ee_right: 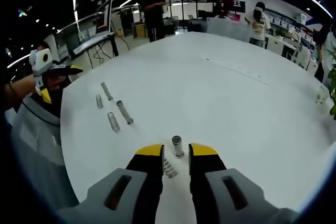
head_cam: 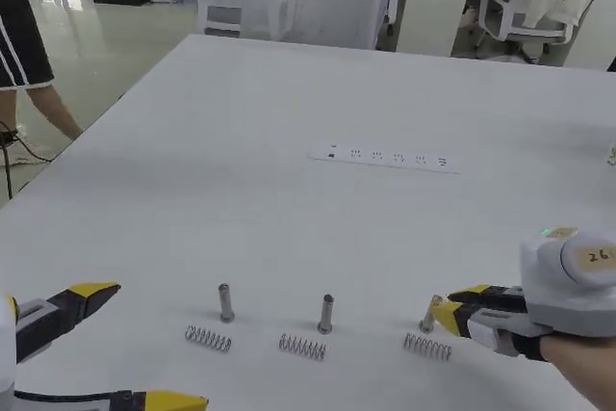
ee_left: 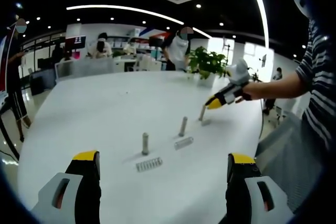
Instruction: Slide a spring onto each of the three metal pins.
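Three short metal pins stand in a row near the front of the white table: left pin (head_cam: pixel 225 302), middle pin (head_cam: pixel 326 314), right pin (head_cam: pixel 430 315). A spring lies in front of each: left spring (head_cam: pixel 208 338), middle spring (head_cam: pixel 302 346), right spring (head_cam: pixel 427 346). My right gripper (head_cam: pixel 446 315) sits low at the right pin. In its own view the right gripper (ee_right: pixel 176 151) has its jaws a narrow gap apart, with the pin (ee_right: pixel 178 146) standing between the tips and the spring (ee_right: pixel 169 167) below. My left gripper (head_cam: pixel 135 344) hovers wide open at the bottom left, holding nothing.
A white power strip (head_cam: pixel 385 158) lies flat mid-table. The table's left edge (head_cam: pixel 87 132) runs diagonally, and a person stands beyond it. Office chairs (head_cam: pixel 308 12) and desks line the far side. A potted plant (ee_left: pixel 206 65) stands at a table end.
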The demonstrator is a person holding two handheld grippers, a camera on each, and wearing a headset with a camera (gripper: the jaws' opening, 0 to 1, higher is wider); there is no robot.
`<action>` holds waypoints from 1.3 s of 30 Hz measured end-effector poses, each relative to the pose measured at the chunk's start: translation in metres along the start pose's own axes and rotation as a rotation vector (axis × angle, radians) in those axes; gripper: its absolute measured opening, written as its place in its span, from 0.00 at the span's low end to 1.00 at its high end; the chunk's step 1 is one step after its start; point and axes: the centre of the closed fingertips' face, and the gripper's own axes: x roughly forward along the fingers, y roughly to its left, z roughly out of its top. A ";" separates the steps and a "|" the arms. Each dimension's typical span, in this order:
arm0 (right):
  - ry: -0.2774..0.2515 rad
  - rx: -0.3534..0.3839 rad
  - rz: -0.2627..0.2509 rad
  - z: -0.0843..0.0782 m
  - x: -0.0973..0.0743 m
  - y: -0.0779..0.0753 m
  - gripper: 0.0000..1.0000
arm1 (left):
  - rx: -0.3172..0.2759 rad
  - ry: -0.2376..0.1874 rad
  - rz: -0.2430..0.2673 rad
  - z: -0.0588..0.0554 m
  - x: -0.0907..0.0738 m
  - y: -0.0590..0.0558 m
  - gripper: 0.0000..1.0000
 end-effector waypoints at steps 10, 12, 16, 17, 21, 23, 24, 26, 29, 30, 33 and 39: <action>0.055 -0.093 0.075 -0.006 -0.004 0.011 0.17 | 0.004 0.012 -0.008 -0.001 0.000 -0.002 0.98; 0.062 -0.110 0.082 -0.006 -0.003 0.012 0.16 | 0.005 0.012 -0.008 -0.001 0.000 -0.002 0.98; 0.082 -0.153 0.094 -0.008 -0.002 0.016 0.17 | 0.004 0.012 -0.007 -0.001 -0.001 -0.002 0.98; 0.090 -0.165 0.098 -0.009 -0.002 0.017 0.17 | 0.005 0.012 -0.006 -0.001 -0.001 -0.002 0.98; 0.113 -0.205 0.120 -0.014 -0.001 0.020 0.17 | 0.004 0.012 -0.004 -0.001 -0.001 -0.002 0.98; 0.130 -0.232 0.128 -0.016 0.000 0.022 0.17 | 0.005 0.015 -0.005 -0.001 -0.001 -0.002 0.98; 0.141 -0.254 0.133 -0.018 0.000 0.023 0.17 | 0.005 0.015 -0.004 -0.002 -0.002 -0.002 0.98; 0.154 -0.283 0.138 -0.020 0.000 0.024 0.16 | 0.003 0.015 -0.004 -0.002 -0.002 -0.002 0.98; 0.177 -0.322 0.148 -0.024 0.003 0.026 0.16 | 0.006 0.020 -0.006 -0.003 -0.002 -0.003 0.98; 0.193 -0.348 0.156 -0.026 0.004 0.027 0.16 | 0.005 0.020 -0.006 -0.003 -0.002 -0.003 0.98; 0.211 -0.380 0.163 -0.029 0.007 0.029 0.15 | 0.004 0.018 -0.006 -0.003 -0.002 -0.003 0.98; 0.263 -0.435 0.166 -0.039 0.015 0.025 0.15 | 0.005 0.022 -0.012 -0.003 -0.002 -0.004 0.98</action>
